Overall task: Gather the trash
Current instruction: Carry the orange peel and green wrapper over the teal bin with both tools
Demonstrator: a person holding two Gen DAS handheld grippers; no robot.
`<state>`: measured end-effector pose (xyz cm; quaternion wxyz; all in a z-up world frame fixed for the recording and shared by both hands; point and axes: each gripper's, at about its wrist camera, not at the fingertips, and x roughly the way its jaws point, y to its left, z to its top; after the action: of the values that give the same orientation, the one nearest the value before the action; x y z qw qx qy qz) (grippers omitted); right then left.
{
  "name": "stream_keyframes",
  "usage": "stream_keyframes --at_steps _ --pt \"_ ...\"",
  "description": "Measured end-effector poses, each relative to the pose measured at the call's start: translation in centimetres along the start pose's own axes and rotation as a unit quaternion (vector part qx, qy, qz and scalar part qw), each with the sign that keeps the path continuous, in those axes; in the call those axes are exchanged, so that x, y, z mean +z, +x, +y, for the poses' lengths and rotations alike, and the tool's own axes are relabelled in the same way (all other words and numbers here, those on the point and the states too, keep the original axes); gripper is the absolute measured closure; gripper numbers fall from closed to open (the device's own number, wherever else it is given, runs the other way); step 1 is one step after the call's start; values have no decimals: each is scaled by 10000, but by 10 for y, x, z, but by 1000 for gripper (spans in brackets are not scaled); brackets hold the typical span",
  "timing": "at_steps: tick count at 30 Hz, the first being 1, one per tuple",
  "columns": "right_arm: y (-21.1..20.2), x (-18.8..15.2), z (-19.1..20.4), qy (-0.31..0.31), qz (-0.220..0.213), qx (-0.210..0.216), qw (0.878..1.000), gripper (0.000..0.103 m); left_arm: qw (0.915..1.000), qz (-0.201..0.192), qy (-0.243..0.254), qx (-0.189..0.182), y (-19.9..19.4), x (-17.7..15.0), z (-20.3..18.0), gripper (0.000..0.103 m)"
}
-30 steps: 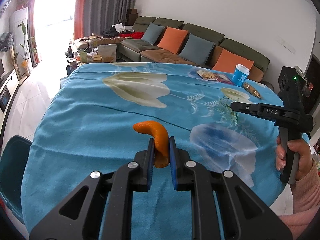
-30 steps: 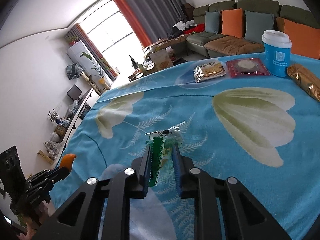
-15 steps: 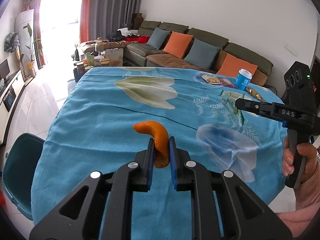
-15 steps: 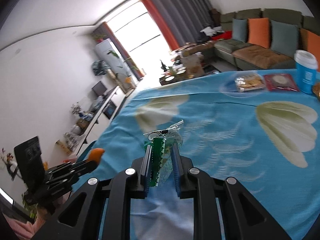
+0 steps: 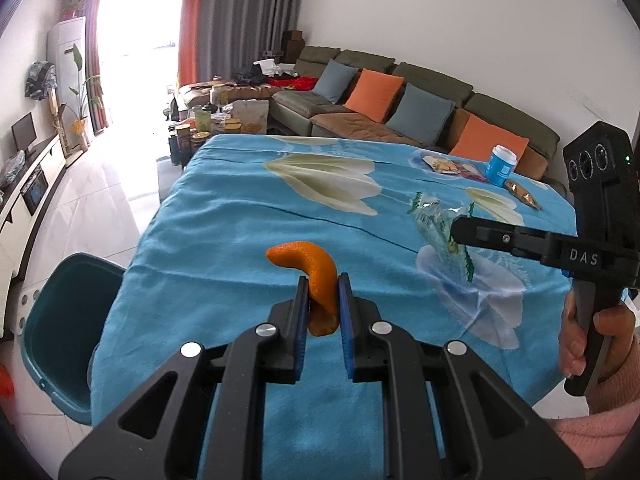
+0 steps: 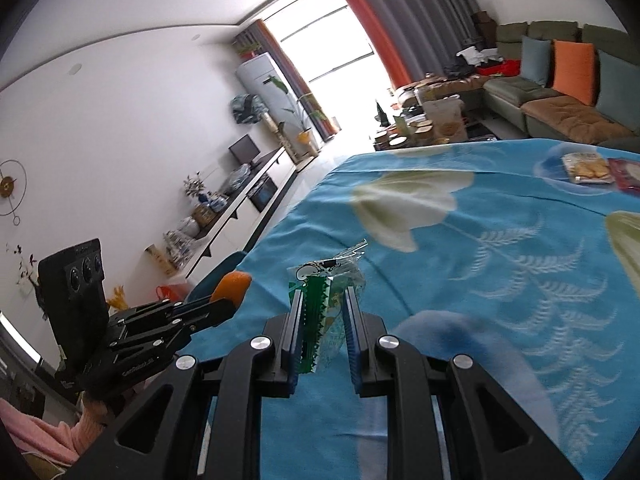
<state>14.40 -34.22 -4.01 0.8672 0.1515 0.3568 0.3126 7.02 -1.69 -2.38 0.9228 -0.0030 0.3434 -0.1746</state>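
Note:
My left gripper (image 5: 323,295) is shut on a curved piece of orange peel (image 5: 310,268), held above the blue flowered tablecloth (image 5: 224,240). My right gripper (image 6: 323,304) is shut on a crumpled clear and green plastic wrapper (image 6: 326,294). In the left wrist view the right gripper (image 5: 456,232) comes in from the right with the wrapper (image 5: 434,222) at its tip, a hand (image 5: 580,344) on its handle. In the right wrist view the left gripper (image 6: 224,304) shows at lower left with the orange peel (image 6: 232,284) in it.
A teal bin (image 5: 60,336) stands on the floor by the table's left edge. At the far right of the table lie a blue cup (image 5: 500,166), snack packets (image 5: 442,166) and a brown wrapped snack (image 5: 522,196). A sofa (image 5: 400,100) and a cluttered low table (image 5: 216,120) lie beyond.
Both grippers have pulled back from the table with their loads. The right gripper has swung leftwards and rolled, so the cup has left its view and the left gripper looms larger.

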Motion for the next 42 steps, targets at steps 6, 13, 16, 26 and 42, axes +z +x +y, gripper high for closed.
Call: stream_keyframes --at_steps 6,13,16,26,42 --pt "10 -2 11 -95 100 135 9998 85 9999 -33 -41 90 -8 -3 9 88" --pt "20 -6 25 -186 199 254 9993 85 9998 -81 -89 174 -18 -5 18 88" --pt "23 -6 30 -241 227 289 9990 85 9997 -100 -120 207 -21 -7 21 88" --pt "37 -5 49 -386 341 461 9976 85 9988 -124 -272 375 -29 -13 38 88" --pt "76 3 87 -610 690 912 9916 85 9955 -215 -571 721 -46 -19 74 88"
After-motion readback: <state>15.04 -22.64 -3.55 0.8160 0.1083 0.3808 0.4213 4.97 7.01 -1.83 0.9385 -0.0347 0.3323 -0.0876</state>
